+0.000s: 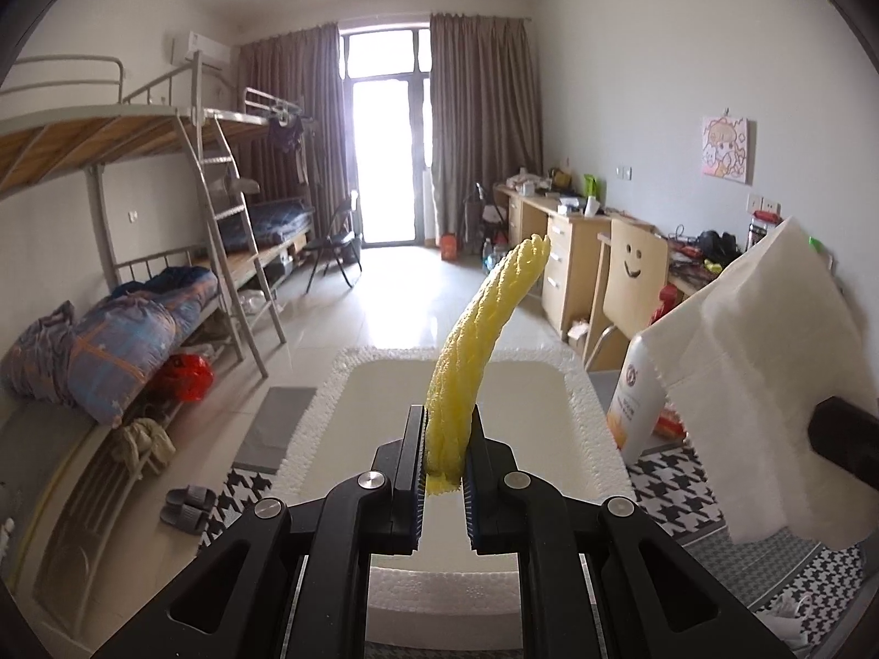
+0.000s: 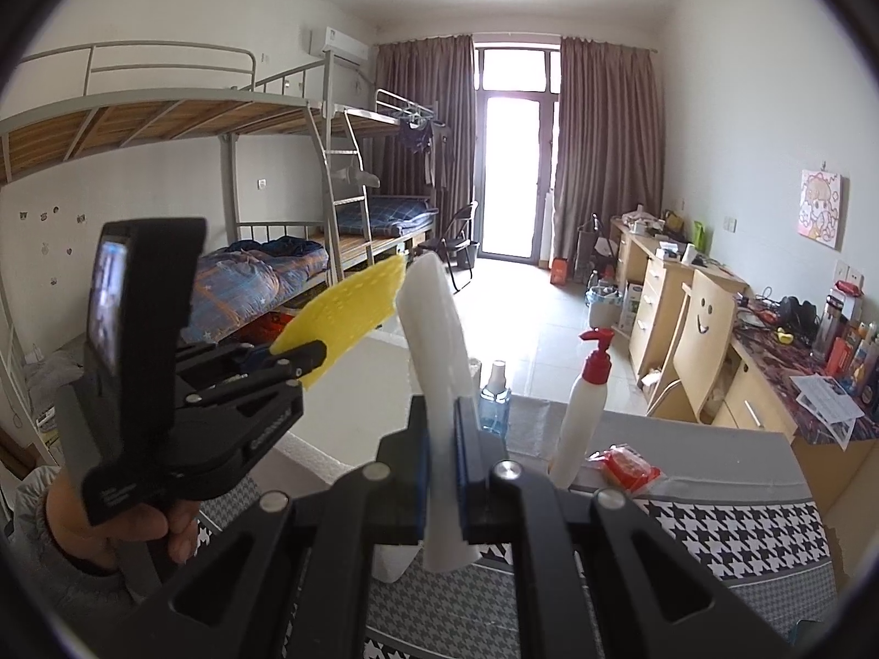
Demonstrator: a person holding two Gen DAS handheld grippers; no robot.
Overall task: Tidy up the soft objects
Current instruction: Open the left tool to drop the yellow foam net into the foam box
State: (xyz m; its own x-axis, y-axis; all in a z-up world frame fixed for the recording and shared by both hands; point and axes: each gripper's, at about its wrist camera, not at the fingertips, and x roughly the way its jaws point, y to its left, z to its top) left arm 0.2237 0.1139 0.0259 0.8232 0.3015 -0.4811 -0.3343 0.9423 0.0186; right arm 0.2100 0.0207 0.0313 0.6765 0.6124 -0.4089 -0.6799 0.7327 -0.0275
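My left gripper [image 1: 444,442] is shut on a yellow textured cloth [image 1: 477,351] that stands up edge-on, held above a white foam box [image 1: 324,412]. The same gripper [image 2: 307,359] and the yellow cloth [image 2: 346,313] show at the left of the right wrist view. My right gripper [image 2: 441,453] is shut on a white sponge sheet [image 2: 437,329], held upright above the table. That white sheet [image 1: 769,362] also fills the right of the left wrist view.
A table with a houndstooth cloth [image 2: 714,527] carries a white pump bottle with a red top [image 2: 585,406], a blue spray bottle [image 2: 495,401] and a red packet [image 2: 629,467]. Bunk beds [image 1: 165,274] stand left, desks and a chair [image 1: 632,274] right.
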